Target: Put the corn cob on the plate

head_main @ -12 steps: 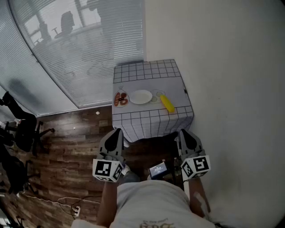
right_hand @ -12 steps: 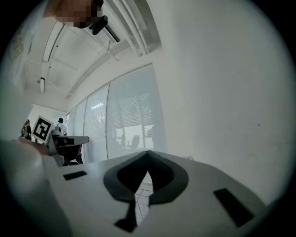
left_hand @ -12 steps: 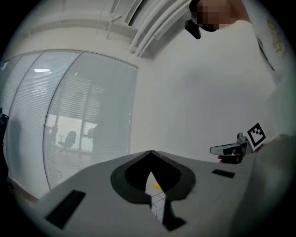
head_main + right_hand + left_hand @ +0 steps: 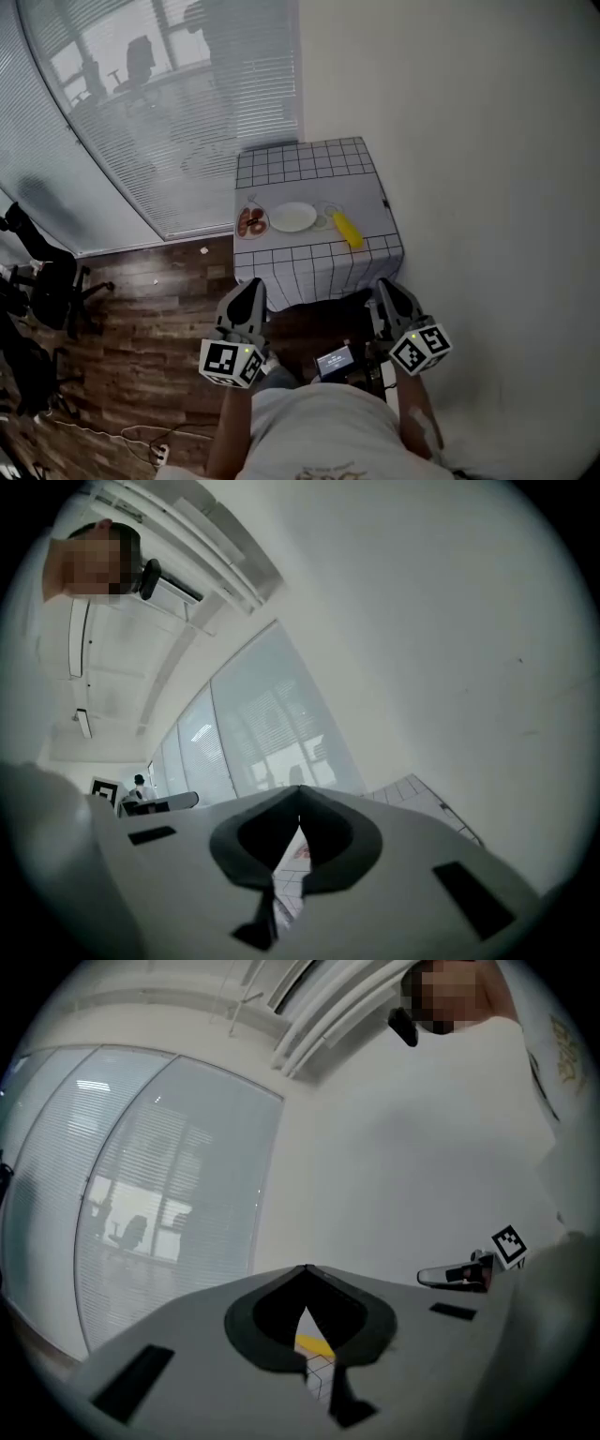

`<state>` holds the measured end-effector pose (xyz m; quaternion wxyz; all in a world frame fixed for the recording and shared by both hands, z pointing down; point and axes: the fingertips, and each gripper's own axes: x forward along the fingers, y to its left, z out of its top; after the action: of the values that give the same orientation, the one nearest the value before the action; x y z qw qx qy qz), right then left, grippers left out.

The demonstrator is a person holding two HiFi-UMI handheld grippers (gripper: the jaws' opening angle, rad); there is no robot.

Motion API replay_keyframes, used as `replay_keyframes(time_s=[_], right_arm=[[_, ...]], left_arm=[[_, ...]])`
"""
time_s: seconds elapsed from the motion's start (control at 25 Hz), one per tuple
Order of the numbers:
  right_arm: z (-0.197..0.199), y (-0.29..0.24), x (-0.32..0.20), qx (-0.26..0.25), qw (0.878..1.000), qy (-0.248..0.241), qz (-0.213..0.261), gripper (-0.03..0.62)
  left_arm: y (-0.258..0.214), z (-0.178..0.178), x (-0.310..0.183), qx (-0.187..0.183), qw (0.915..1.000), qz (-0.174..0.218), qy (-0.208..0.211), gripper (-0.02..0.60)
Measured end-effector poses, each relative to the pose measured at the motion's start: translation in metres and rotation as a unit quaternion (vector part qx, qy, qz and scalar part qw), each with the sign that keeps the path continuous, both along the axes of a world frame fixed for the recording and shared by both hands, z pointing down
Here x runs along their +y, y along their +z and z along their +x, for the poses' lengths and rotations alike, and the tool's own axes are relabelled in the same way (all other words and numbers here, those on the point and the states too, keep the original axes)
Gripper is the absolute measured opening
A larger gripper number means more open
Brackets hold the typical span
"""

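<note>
Small desk (image 4: 309,161) under a gridded cloth, set into a corner: white wall (image 4: 469,141) tight along its right edge, slatted glass partition (image 4: 141,112) behind and to the left. Only the near edge open to approach, with wood floor (image 4: 141,309) free in front and leftward; dark office chairs (image 4: 42,281) at the far left.

On the cloth, corn cob (image 4: 348,229) lying just right of the white plate (image 4: 293,217), not on it, toward the near right corner. Left of the plate, a smaller dish (image 4: 251,223) of reddish food, too small to name.

Both pressed together and empty: left claw (image 4: 251,284) and right claw (image 4: 384,286), level, short of the desk's near edge, well apart from the cob. Through the left claw's slit, only a yellow sliver and some cloth; the rest hidden.
</note>
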<state>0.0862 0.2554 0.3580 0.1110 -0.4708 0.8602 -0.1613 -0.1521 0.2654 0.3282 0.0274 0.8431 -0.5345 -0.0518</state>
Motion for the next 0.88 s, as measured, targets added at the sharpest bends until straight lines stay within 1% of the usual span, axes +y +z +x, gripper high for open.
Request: replay_keyframes(time_s=[0.12, 0.16, 0.28, 0.36, 0.44, 0.64, 0.76, 0.88], right_arm=[[-0.007, 0.004, -0.004, 0.006, 1.0, -0.008, -0.005, 0.006], [-0.008, 0.008, -0.007, 0.015, 1.0, -0.007, -0.006, 0.006], [-0.007, 0.026, -0.015, 0.072, 0.997, 0.005, -0.013, 0.006], [-0.005, 0.034, -0.018, 0.104, 0.994, 0.011, -0.024, 0.006], [0.0, 0.041, -0.026, 0.114, 0.993, 0.022, -0.036, 0.006], [0.018, 0.061, -0.052, 0.097, 0.992, 0.05, -0.058, 0.006], [0.023, 0.07, -0.076, 0.093, 0.991, 0.067, -0.068, 0.006], [0.024, 0.071, -0.105, 0.121, 0.987, 0.08, -0.067, 0.006]], left_arm=[[0.008, 0.011, -0.006, -0.038, 0.9992, -0.007, 0.009, 0.006], [0.012, 0.015, -0.011, -0.053, 0.9984, -0.009, 0.013, 0.006], [0.019, 0.031, -0.026, -0.103, 0.994, -0.006, 0.037, 0.006], [0.021, 0.042, -0.035, -0.124, 0.9905, -0.002, 0.059, 0.006], [0.022, 0.051, -0.049, -0.136, 0.9877, 0.001, 0.078, 0.006], [0.036, 0.078, -0.091, -0.154, 0.9815, -0.001, 0.115, 0.006], [0.046, 0.097, -0.12, -0.17, 0.9737, 0.008, 0.151, 0.006], [0.058, 0.112, -0.151, -0.177, 0.9661, 0.002, 0.188, 0.006]])
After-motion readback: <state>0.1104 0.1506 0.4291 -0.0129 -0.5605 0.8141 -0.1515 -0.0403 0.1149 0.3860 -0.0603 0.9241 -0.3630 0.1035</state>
